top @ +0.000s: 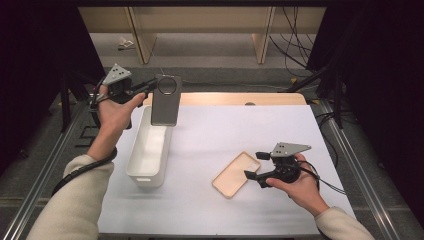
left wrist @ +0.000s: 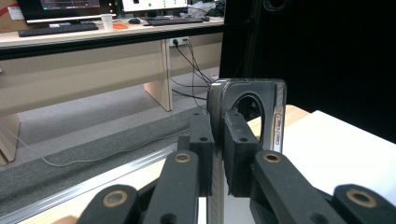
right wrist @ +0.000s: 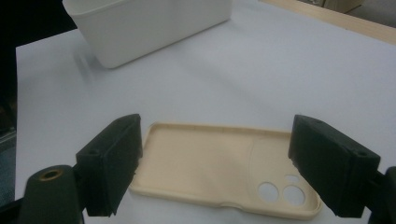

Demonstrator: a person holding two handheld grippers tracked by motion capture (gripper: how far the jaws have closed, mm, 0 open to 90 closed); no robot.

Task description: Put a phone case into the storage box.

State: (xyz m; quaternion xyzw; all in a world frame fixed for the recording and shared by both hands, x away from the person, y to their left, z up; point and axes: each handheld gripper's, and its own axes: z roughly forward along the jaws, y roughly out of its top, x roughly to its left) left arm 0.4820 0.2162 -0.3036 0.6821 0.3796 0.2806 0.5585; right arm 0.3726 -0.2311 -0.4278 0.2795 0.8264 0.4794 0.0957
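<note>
1. Dark phone case (top: 164,100) hangs upright, long axis vertical, camera ring at top, above the white bin (top: 148,148).
2. Left hand-held gripper (top: 151,86) is clamped on the case's upper edge.
3. Right hand-held gripper (top: 254,165) is spread wide, flanking the beige phone case (top: 236,173), which lies flat on the worktop (top: 210,135); contact unclear.

The left gripper (left wrist: 215,154) hides the bottom part of the dark phone case (left wrist: 247,112). The white bin (right wrist: 140,28) is cut off at the top edge.
</note>
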